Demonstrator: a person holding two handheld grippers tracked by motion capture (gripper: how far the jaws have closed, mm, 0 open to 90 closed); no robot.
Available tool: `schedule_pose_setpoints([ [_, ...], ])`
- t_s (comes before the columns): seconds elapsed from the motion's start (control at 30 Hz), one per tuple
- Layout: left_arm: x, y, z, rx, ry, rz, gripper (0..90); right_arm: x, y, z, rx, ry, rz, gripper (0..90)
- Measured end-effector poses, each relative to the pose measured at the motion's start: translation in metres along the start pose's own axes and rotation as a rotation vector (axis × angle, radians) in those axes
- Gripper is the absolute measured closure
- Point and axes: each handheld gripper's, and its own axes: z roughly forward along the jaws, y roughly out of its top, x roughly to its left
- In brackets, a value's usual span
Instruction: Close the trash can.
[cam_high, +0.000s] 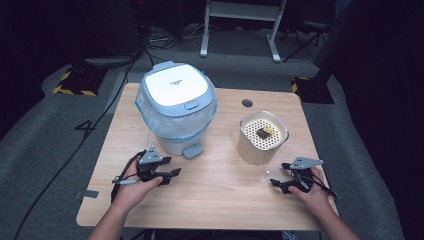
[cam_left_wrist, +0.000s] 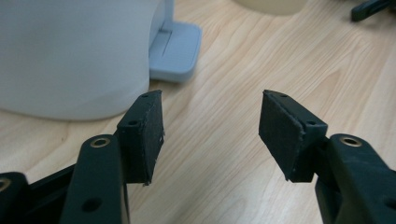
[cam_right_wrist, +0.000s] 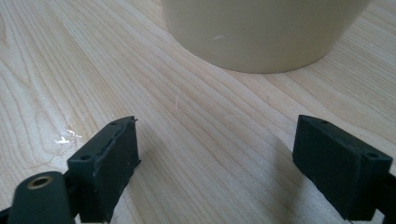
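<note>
From the high view, your left gripper (cam_high: 167, 176) rests low on the wooden table (cam_high: 215, 200), jaws apart and empty, with the lidded white bin (cam_high: 176, 107) at its twelve o'clock and the bin's pedal (cam_high: 192, 150) at one. Your right gripper (cam_high: 281, 176) sits wide and empty, the cream strainer pot (cam_high: 262, 137) at eleven. In the left gripper view, the pedal (cam_left_wrist: 175, 51) lies ahead at eleven; press squarely on it. In the right gripper view, the pot (cam_right_wrist: 264, 32) stands at twelve. Grey carpet surrounds the table.

Bright overhead light on the table (cam_high: 220, 190), dark surroundings; close views soft, with faint shadows.
</note>
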Motion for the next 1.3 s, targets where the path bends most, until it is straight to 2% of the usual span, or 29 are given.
schedule_pose_setpoints([
  [0.13, 0.0, -0.007, 0.006, 0.025, 0.007, -0.002, 39.6, 0.0, 0.0, 0.0, 0.0, 0.0, 0.0, 14.3],
  [0.23, -0.001, -0.014, 0.012, 0.057, 0.027, -0.01, 39.0, 0.0, 0.0, 0.0, 0.0, 0.0, -0.001, 14.3],
  [0.5, -0.004, -0.022, 0.018, 0.122, 0.05, -0.004, 36.5, 0.0, 0.0, 0.0, 0.0, 0.0, 0.0, 14.3],
  [0.57, -0.004, -0.024, 0.021, 0.141, 0.072, 0.002, 34.8, 0.0, 0.0, 0.0, 0.0, 0.0, -0.001, 14.3],
  [0.77, -0.003, -0.026, 0.022, 0.153, 0.13, 0.04, 24.4, 0.0, 0.0, 0.0, 0.0, 0.0, -0.001, 14.3],
  [0.9, -0.002, -0.026, 0.023, 0.158, 0.15, 0.008, 16.2, 0.0, 0.0, 0.0, 0.0, 0.0, 0.0, 14.3],
  [1.3, -0.003, -0.026, 0.023, 0.159, 0.156, 0.003, 15.3, 0.0, 0.0, 0.0, 0.0, 0.0, 0.0, 14.3],
])
